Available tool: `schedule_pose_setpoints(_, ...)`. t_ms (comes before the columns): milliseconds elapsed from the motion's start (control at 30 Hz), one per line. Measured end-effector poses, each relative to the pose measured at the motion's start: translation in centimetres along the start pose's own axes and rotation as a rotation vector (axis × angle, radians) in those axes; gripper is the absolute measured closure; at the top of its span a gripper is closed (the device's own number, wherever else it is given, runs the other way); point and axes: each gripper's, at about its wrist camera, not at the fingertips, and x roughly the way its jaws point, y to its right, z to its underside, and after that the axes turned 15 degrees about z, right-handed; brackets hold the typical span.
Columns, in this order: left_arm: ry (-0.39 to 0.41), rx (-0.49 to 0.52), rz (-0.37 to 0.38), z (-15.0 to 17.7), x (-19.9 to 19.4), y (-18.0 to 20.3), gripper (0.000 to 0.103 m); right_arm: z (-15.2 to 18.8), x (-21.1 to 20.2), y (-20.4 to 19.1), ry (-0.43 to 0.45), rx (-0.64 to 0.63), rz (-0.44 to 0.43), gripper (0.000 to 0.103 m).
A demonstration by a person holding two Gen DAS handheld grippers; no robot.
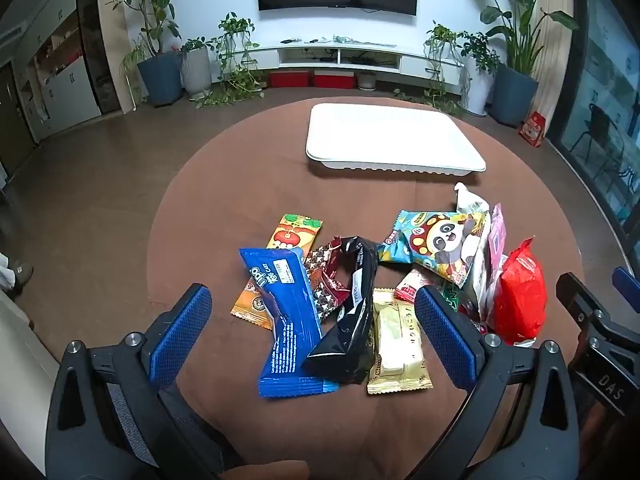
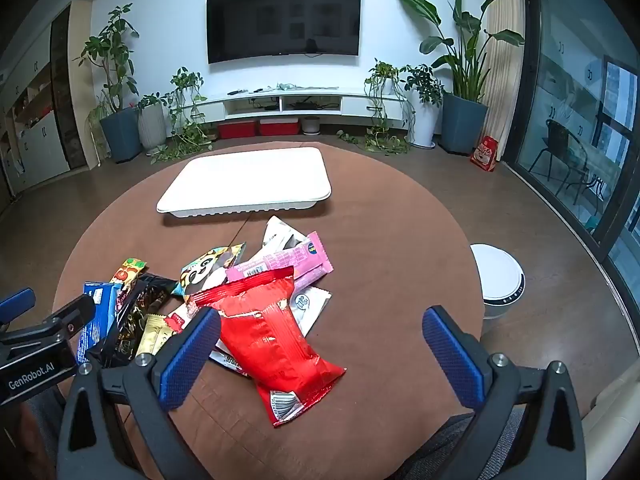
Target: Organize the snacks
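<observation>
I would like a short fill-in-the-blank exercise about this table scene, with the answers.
1. The white tray holds ____ snacks.
2. The snack with a panda lies on the ____.
3. Both the left gripper and the right gripper are ____.

Answers: no; table; open

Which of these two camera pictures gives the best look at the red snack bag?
The right wrist view: the red snack bag lies full length just ahead of the open right gripper. The left wrist view shows it only edge-on at the pile's right side.
</observation>
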Motion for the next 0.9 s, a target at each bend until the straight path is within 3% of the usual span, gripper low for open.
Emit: schedule_pose_setpoints(900, -0.008, -0.006, -0.002, 0.06, 0.15, -0.24, 0.0, 0.15, 0.04, -0.01, -0.003, -0.006, 0.002, 0.0)
